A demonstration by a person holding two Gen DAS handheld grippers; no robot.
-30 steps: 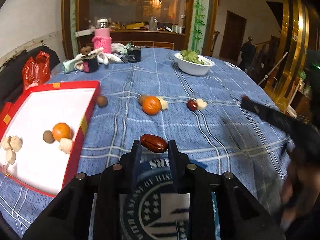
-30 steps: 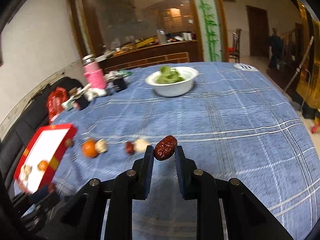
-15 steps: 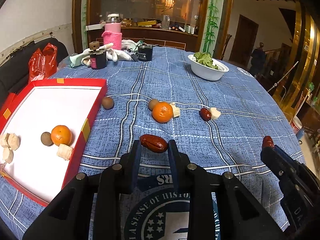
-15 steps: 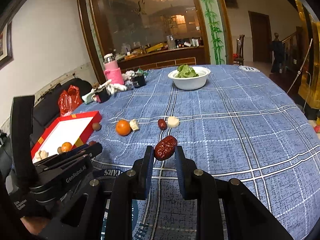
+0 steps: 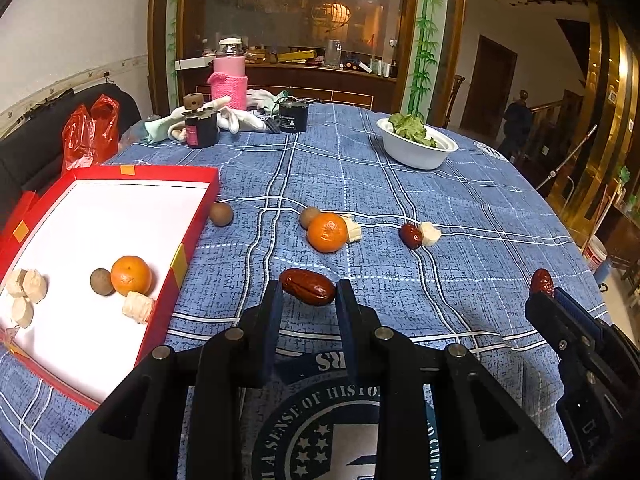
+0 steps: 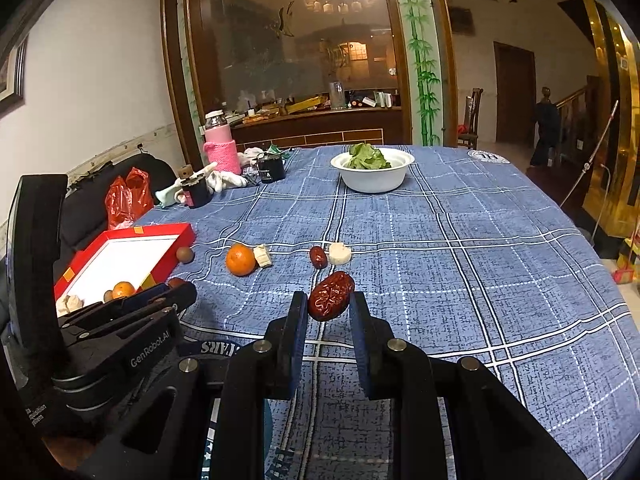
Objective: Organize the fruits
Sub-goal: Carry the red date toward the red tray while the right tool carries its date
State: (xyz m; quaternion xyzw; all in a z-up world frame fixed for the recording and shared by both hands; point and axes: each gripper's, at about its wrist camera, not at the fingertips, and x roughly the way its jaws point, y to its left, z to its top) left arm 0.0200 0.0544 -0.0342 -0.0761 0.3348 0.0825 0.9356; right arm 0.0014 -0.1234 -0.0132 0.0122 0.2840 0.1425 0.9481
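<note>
With my left gripper [image 5: 308, 292] and right gripper [image 6: 329, 304] each pinching a red date, I should release both low inside the red tray [image 5: 192, 216], clear of its rim.

Tablecloth [image 5: 460, 280]: woven blue cloth, matt, coarse weave. Tray [image 5: 188, 240]: red card walls, white paper floor, matt. Held dates [image 5: 307, 287] [image 6: 331, 296]: glossy, wrinkled skin. Oranges [image 5: 327, 232]: dimpled, slight sheen. Gripper fingers [image 6: 294, 340]: matt black plastic, metal pivot pins. Bowl [image 6: 374, 178] at far edge: smooth white. Bottle sleeve [image 5: 229, 84]: pink knit.
</note>
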